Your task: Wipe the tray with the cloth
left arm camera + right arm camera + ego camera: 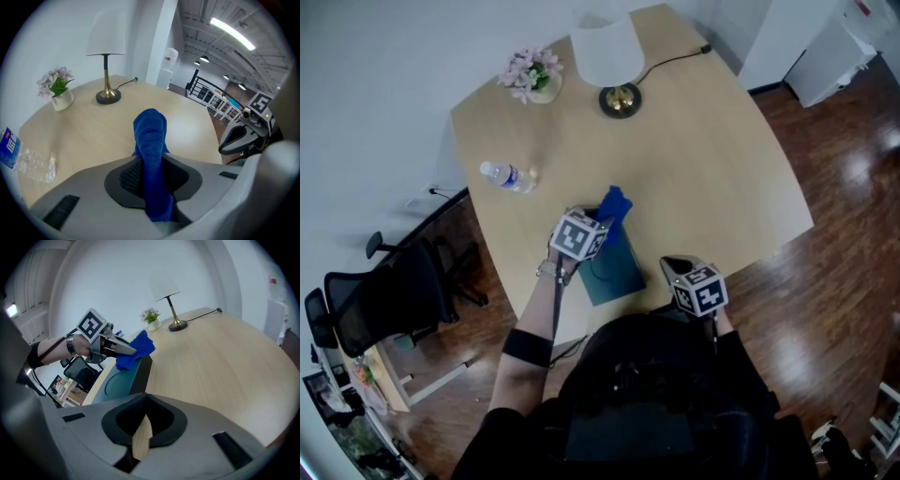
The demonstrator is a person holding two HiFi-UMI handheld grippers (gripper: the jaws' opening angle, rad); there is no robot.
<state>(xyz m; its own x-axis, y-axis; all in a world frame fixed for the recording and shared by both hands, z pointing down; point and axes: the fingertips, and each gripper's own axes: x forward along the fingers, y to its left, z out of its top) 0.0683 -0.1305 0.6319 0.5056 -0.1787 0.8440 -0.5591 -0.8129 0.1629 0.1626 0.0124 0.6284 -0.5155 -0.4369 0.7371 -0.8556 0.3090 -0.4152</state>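
The left tongs (151, 159) are pinching the blue cloth (150, 129) at the far end of the tray (619, 274), which is lying at the desk's (703, 159) near edge. The right tongs (140, 437) are hanging pressed together, empty, just beside it. With nothing bracing it, the tray is likely risking a slide off the edge under a wipe.

The lamp shade (607, 47) is cut off by the top edge of the head view. The tray's (617, 272) far end, away from the table's (712, 159) near edge, is covered by the cloth (617, 200) and the left gripper (605, 217). The bottle (18, 157) is cropped at the rim of the left gripper view, and its label cannot be read.
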